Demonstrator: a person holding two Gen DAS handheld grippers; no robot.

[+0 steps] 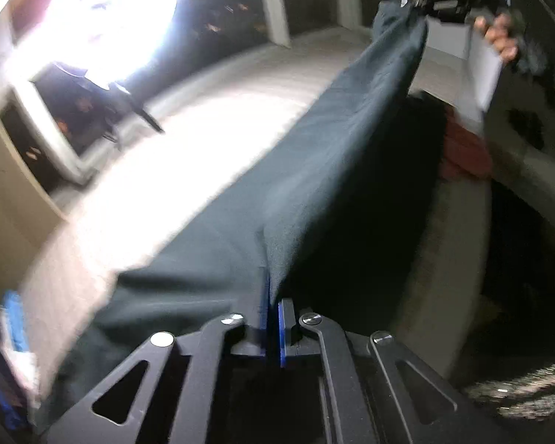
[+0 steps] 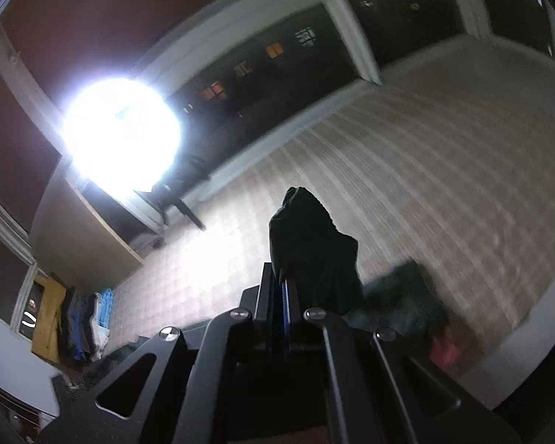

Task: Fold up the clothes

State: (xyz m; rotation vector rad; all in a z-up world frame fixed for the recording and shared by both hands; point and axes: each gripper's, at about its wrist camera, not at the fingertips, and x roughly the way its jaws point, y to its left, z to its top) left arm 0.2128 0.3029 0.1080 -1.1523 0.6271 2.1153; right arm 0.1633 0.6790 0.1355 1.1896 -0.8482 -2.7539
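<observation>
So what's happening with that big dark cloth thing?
A person is folding clothes with a claw in each hand. The left claw is pinched shut on one end of a dark garment, and the right claw is pinched shut on another part of it. The cloth is stretched in the air between them, above a striped surface. More clothes, some dark and something red, lie below. Everything is blurry.

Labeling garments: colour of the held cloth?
Dark teal-grey cloth, plain; clearest in the left wrist view.
</observation>
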